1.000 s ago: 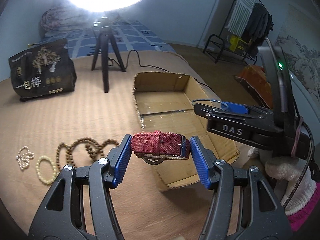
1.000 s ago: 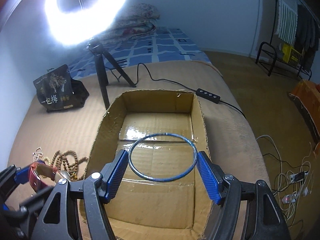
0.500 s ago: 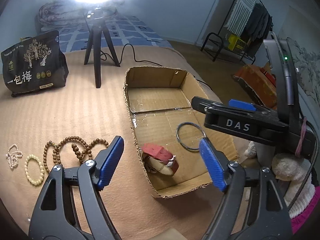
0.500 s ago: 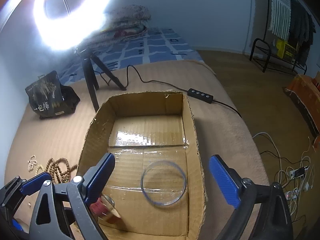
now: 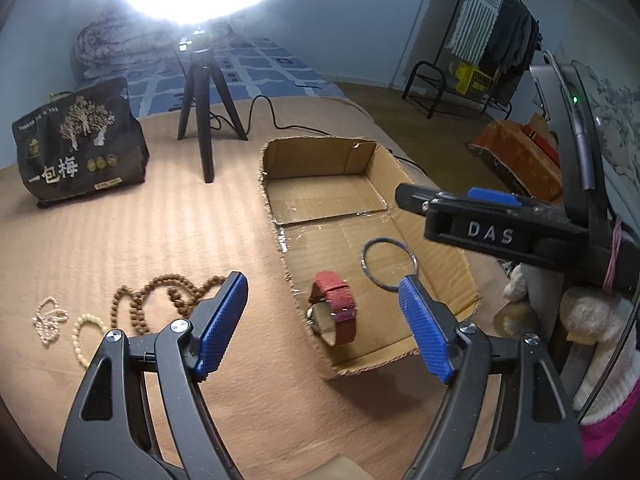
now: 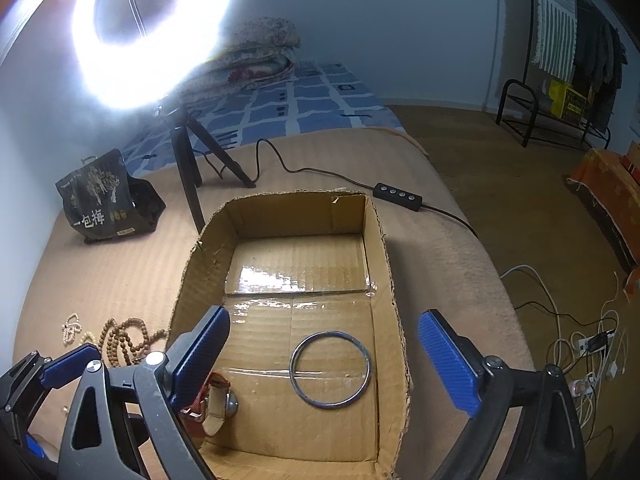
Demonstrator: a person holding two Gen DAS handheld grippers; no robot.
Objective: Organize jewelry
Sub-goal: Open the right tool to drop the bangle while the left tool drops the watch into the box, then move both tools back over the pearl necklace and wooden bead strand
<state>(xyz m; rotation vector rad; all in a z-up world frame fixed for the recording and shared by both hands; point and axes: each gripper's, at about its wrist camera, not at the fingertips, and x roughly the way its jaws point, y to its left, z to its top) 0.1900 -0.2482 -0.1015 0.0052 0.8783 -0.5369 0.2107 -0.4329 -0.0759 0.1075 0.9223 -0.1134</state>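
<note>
Both claws gape wide and empty, jaws just opened: the left claw [image 5: 322, 320] above the watch [image 5: 334, 308], the right claw [image 6: 324, 356] above the bangle [image 6: 330, 369] — both pieces now lying in the box [image 6: 384, 248]. Next, likely the beads [image 5: 160, 296] on the bed — descend low and pinch a bunched section, not one strand.
</note>
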